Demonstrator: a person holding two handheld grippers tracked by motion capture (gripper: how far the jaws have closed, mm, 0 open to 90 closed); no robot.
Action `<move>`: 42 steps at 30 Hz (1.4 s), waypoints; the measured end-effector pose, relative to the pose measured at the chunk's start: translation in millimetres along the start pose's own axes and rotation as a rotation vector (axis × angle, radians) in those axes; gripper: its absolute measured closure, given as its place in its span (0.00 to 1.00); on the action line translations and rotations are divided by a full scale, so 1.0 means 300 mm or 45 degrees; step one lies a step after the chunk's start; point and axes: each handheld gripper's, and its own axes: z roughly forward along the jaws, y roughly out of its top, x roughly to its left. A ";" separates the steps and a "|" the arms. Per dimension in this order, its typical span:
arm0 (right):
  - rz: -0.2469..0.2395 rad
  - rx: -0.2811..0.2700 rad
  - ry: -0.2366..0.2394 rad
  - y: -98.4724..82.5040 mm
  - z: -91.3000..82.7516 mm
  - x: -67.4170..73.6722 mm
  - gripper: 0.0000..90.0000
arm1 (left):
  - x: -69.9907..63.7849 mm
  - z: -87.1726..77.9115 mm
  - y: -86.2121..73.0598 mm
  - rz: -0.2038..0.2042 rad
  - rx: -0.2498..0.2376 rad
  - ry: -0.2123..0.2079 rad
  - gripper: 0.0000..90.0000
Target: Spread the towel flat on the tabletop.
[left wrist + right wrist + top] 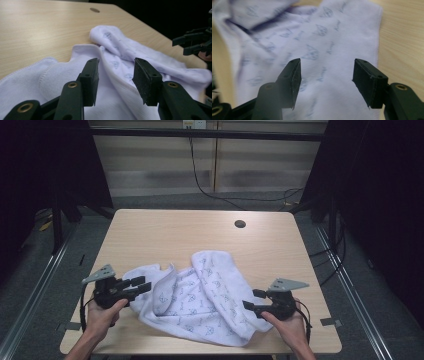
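A crumpled white cloth (pixel 200 295) with small blue prints lies on the near half of the wooden table (pixel 190 232). My left gripper (pixel 145 284) is at the cloth's left edge, open, its jaws just above a hemmed fold (pixel 110 75) with nothing pinched. My right gripper (pixel 250 299) is at the cloth's right end, also open, hovering over the printed fabric (pixel 317 37) near its stitched edge. In the left gripper view my left gripper (pixel 116 63) faces across the cloth toward the right gripper (pixel 190 42). The right gripper view looks between its own parted jaws (pixel 327 62).
A round cable hole (pixel 240 224) sits near the table's far edge. Bare wood stretches behind the cloth. Black cables (pixel 210 190) trail over the floor beyond the table, and dark frame posts (pixel 57 220) stand at either side.
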 end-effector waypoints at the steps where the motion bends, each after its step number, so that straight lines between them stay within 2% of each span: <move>1: 0.004 0.019 -0.014 0.005 0.033 -0.017 0.45 | 0.011 0.028 -0.006 -0.008 0.037 -0.001 0.60; 3: 0.018 0.060 -0.033 0.018 0.095 -0.053 0.44 | 0.027 0.075 -0.027 0.004 0.107 0.038 0.58; 4: 0.013 0.082 -0.060 0.025 0.125 -0.071 0.44 | 0.036 0.094 -0.041 0.002 0.159 0.039 0.58; 6: 0.015 0.116 -0.089 0.033 0.176 -0.099 0.45 | 0.046 0.111 -0.077 0.023 0.216 0.067 0.64; 7: 0.000 0.123 -0.122 0.033 0.194 -0.108 0.45 | 0.050 0.111 -0.091 0.041 0.246 0.064 0.67; 9: -0.008 0.151 -0.136 0.026 0.224 -0.114 0.45 | 0.051 0.104 -0.107 0.035 0.246 0.051 0.69; 11: -0.069 0.155 -0.169 0.020 0.235 -0.103 0.47 | 0.050 0.097 -0.110 0.037 0.256 0.052 0.70; 13: -0.112 0.165 -0.176 0.020 0.236 -0.093 0.56 | 0.045 0.091 -0.117 0.044 0.258 0.059 0.71; 15: -0.131 0.160 -0.169 0.020 0.234 -0.085 0.77 | 0.037 0.080 -0.123 0.057 0.265 0.063 0.72; 16: -0.141 0.163 -0.170 0.023 0.235 -0.084 0.84 | 0.032 0.073 -0.126 0.059 0.269 0.063 0.72; 18: -0.128 0.172 -0.187 0.030 0.235 -0.097 0.95 | 0.029 0.055 -0.136 0.055 0.267 0.060 0.73; 19: -0.112 0.175 -0.206 0.033 0.233 -0.111 0.96 | 0.028 0.045 -0.140 0.050 0.271 0.060 0.74; 22: -0.059 0.173 -0.278 0.049 0.218 -0.169 0.97 | 0.025 0.014 -0.157 0.043 0.255 0.059 0.75; 25: -0.003 0.136 -0.332 0.066 0.187 -0.233 0.97 | 0.018 -0.012 -0.166 0.028 0.240 0.050 0.75; 27: 0.012 0.122 -0.394 0.077 0.161 -0.274 0.97 | 0.008 -0.027 -0.169 0.018 0.230 0.043 0.75; 29: 0.062 0.092 -0.427 0.081 0.130 -0.311 0.97 | -0.005 -0.045 -0.172 0.024 0.224 0.030 0.75; 31: 0.083 0.085 -0.490 0.083 0.103 -0.339 0.96 | -0.020 -0.061 -0.179 0.002 0.213 -0.012 0.75; 33: 0.111 0.068 -0.509 0.081 0.082 -0.361 0.93 | -0.036 -0.075 -0.191 0.002 0.223 -0.034 0.75; 35: 0.124 0.058 -0.537 0.075 0.063 -0.369 0.88 | -0.049 -0.087 -0.203 0.005 0.225 -0.056 0.76; 37: 0.137 0.047 -0.536 0.069 0.045 -0.366 0.78 | -0.057 -0.106 -0.203 -0.002 0.199 -0.075 0.74; 40: 0.120 0.008 -0.502 0.064 0.021 -0.332 0.64 | -0.056 -0.128 -0.186 0.002 0.131 -0.075 0.71; 41: 0.109 0.003 -0.492 0.063 0.017 -0.315 0.64 | -0.051 -0.129 -0.177 -0.003 0.114 -0.067 0.71; 42: 0.102 0.001 -0.453 0.062 0.019 -0.297 0.63 | -0.046 -0.127 -0.167 -0.006 0.099 -0.054 0.71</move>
